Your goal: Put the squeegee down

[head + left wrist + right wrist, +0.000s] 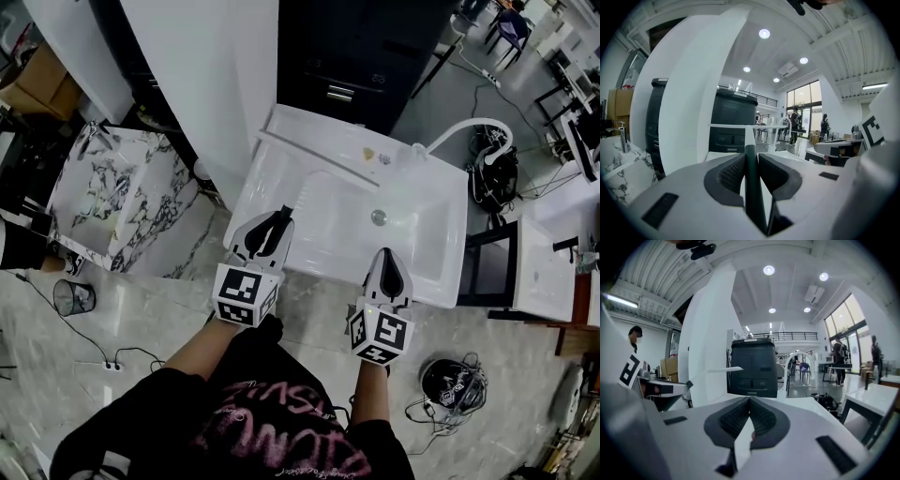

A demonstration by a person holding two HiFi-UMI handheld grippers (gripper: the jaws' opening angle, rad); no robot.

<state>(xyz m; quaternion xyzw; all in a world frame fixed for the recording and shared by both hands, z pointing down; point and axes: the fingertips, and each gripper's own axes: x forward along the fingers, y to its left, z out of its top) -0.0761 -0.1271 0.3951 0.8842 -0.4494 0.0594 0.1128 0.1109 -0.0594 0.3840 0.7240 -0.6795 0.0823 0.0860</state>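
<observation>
Squeegee (750, 187) is being pinched by its dark handle in the left tongs (280, 219), lower centre of the frame, above the white sink (417, 239). The right tongs (385, 255) are sitting pressed together, empty.

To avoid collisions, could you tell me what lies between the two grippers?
Nothing but bare sink between the left gripper and right gripper, in the head view.

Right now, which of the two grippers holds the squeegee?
The left gripper: its jaws clamp the dark handle of the squeegee. The right gripper has its jaws shut on nothing.
</observation>
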